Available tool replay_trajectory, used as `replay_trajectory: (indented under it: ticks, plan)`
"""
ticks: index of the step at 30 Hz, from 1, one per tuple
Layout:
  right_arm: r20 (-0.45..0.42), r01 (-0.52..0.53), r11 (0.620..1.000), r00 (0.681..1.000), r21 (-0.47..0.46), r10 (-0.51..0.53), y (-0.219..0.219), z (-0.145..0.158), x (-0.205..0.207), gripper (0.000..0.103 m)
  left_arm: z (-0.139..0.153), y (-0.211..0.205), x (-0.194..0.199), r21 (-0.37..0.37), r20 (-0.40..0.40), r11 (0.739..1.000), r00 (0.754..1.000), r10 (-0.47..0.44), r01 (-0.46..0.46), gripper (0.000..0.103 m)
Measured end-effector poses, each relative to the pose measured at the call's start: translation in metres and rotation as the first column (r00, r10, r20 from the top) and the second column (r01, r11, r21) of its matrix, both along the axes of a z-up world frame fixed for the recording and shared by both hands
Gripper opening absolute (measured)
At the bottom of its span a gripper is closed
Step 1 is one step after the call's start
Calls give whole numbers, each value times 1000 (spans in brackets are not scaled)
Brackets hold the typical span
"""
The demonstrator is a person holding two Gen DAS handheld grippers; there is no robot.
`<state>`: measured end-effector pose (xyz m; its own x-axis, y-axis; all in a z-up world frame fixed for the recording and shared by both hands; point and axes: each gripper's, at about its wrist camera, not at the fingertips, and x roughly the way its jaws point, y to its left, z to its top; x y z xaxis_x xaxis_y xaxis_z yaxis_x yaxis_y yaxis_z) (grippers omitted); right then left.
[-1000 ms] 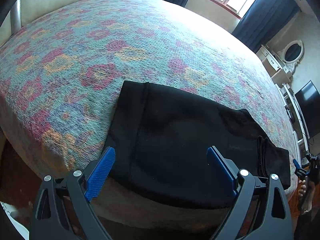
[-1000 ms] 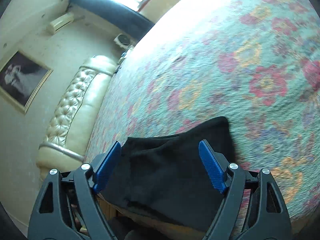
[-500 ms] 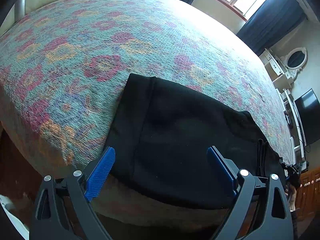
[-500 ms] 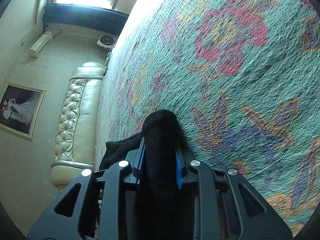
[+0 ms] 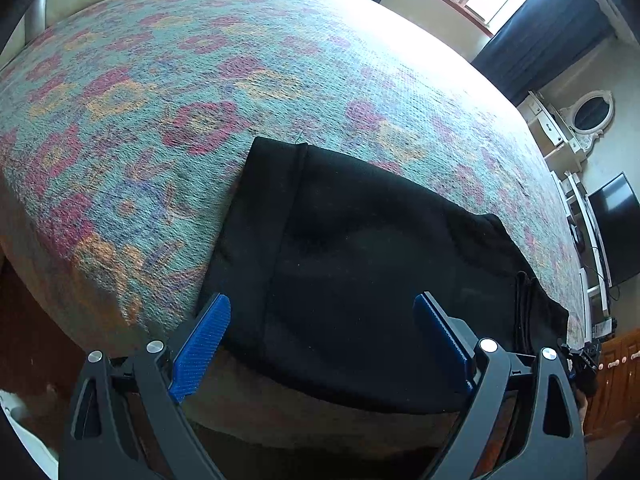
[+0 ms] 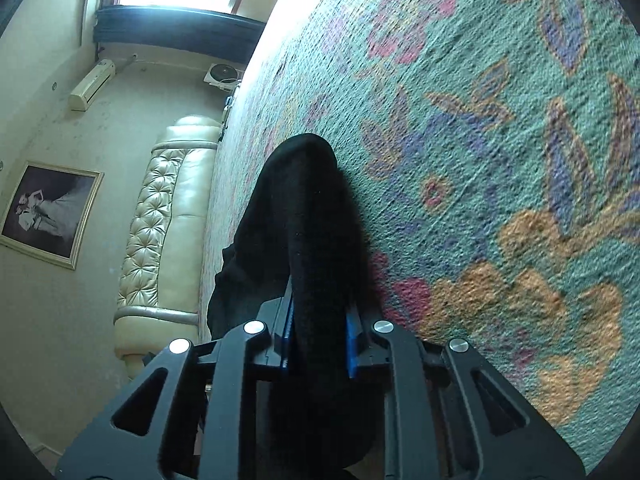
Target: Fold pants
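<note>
Black pants (image 5: 360, 248) lie folded near the front edge of a bed with a floral cover (image 5: 200, 92). My left gripper (image 5: 320, 344) is open, its blue pads either side of the pants' near edge, just above it. My right gripper (image 6: 318, 332) is shut on the pants (image 6: 304, 208), a bunched black fold standing up between its blue pads, close over the cover (image 6: 500, 160). The right gripper also shows small at the far right end of the pants in the left wrist view (image 5: 582, 360).
The bed edge drops to a dark floor (image 5: 24, 320) at the near left. A tufted cream headboard (image 6: 160, 232) stands at the bed's far end. A TV (image 5: 616, 228) and a white dresser (image 5: 556, 128) stand by the right wall.
My right gripper closed on the end of the pants and now holds a bunched fold, closer to the cover. My left gripper stayed open and edged slightly closer over the pants.
</note>
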<state>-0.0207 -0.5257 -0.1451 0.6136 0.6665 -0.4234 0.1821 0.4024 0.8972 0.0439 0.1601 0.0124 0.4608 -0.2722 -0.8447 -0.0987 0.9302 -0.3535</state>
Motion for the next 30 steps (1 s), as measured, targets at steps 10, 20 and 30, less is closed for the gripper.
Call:
replay_trajectory:
  ticks: [10,20,30]
  plan:
    - [28,-23,997,999,77,21,1,12,-24,46,0,3,0,-7,2,1000,1000,6,-6,92]
    - [18,-58,998,998,-11,58,2,0,-47,20,0,3,0,-2,1,1000,1000,11,-11,92]
    - [16,-9,999,1000,-44,10,11,20,-55,44,-2,21,4,-122,10,993,1000,6,-5,92]
